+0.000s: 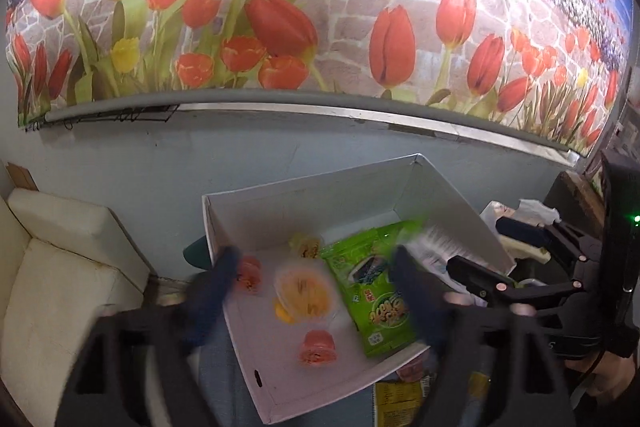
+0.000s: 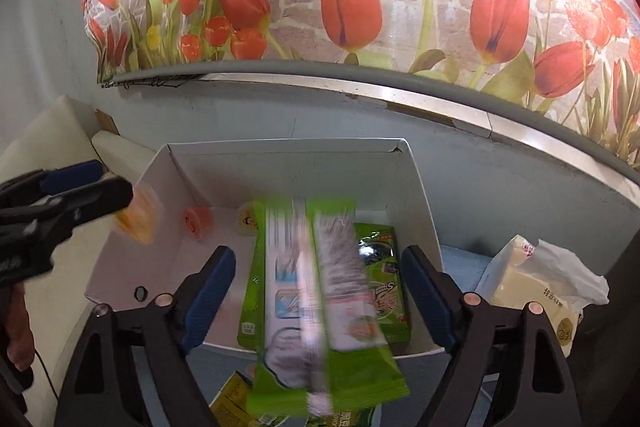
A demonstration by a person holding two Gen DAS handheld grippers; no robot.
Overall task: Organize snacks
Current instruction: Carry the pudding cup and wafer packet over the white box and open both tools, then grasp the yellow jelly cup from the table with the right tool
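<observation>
A tulip mural (image 1: 280, 7) on a printed brick pattern fills the wall, ending at a grey ledge (image 1: 320, 103) above a pale blue lower wall. A cream cushioned seat (image 1: 60, 267) stands at the left side.

A white cardboard box (image 2: 288, 175), open at the top, sits below the ledge and carries most of the snacks. A green snack bag (image 1: 376, 295) lies flat along the box's right wall. A second, long green-and-white packet (image 2: 316, 307) appears blurred over the box's near edge, between the fingers of the right gripper (image 2: 318, 295); the fingers are spread wide and neither pad touches the packet. What supports the packet cannot be told.

The left gripper (image 1: 308, 291) is over the box's left half, its fingers likewise spread apart. Between them is a blurred clear cup with yellow contents (image 1: 304, 291); from the right wrist view the cup is at the gripper's tips beside the box's left wall. Whether the fingers touch it cannot be told.

Smaller items on the box floor: a pink jelly cup (image 1: 318, 347) near the near edge, another pink jelly cup (image 1: 250, 273) near the left wall, and a small yellow cup (image 1: 306, 245) toward the far wall.

Outside the box, a white plastic bag (image 2: 540, 283) lies to the right, and a yellow packet (image 1: 400, 401) lies just beyond the near edge.
</observation>
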